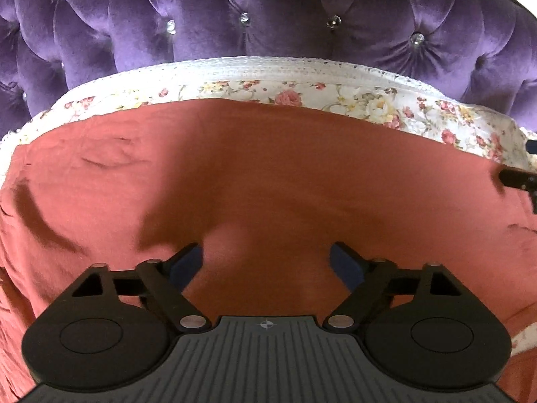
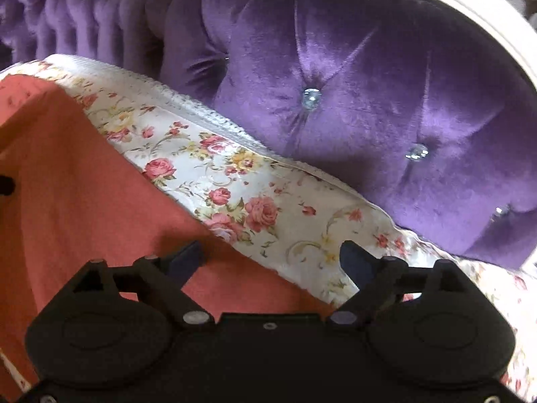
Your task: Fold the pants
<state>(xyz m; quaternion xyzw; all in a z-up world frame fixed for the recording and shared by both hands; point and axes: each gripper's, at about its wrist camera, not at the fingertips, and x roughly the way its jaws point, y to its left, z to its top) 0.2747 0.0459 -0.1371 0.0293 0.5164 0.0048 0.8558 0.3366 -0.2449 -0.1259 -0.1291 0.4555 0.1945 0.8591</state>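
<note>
The terracotta-red pants point(image 1: 255, 174) lie spread flat on a floral bedspread point(image 1: 369, 100), with a few creases at the left. My left gripper point(image 1: 266, 258) is open and empty, hovering just above the middle of the cloth. My right gripper point(image 2: 272, 255) is open and empty over the pants' far right edge point(image 2: 100, 184), where the red cloth meets the floral cover point(image 2: 235, 174). The right gripper's tip also shows at the right edge of the left wrist view point(image 1: 517, 179).
A purple tufted velvet headboard point(image 1: 268, 16) with crystal buttons rises right behind the bed's lace-trimmed edge point(image 1: 268, 65). It fills the upper right of the right wrist view point(image 2: 369, 84), with a white frame point(image 2: 470, 16) around it.
</note>
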